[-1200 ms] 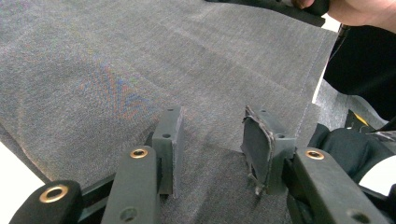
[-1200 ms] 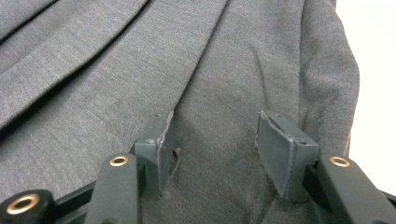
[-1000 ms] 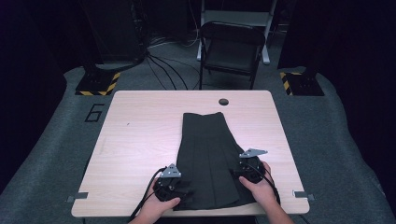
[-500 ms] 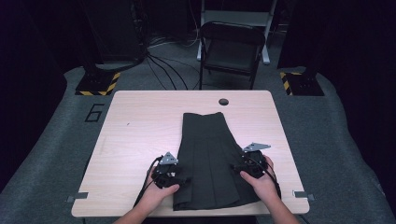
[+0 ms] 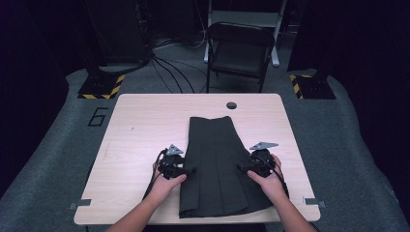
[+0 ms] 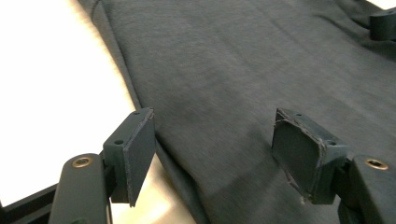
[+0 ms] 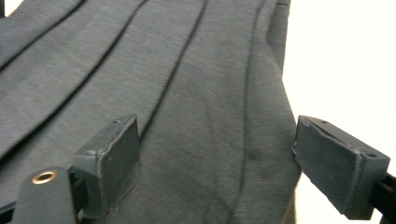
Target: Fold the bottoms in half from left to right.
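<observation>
Both claws, left claw [image 5: 186, 170] and right claw [image 5: 243, 168], have just been opening and now stand spread, pinching nothing. Since a second ago, both hands have slid outward to the side edges of the dark grey pleated fabric skirt [image 5: 216, 164], which lies flat mid light wooden tabletop [image 5: 140, 125]; likely released, smoothing done.

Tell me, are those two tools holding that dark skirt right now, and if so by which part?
Nothing is held. The left tool and right tool have just been opening, and each stands open over a side edge of the skirt, its pads clear of the cloth.
</observation>
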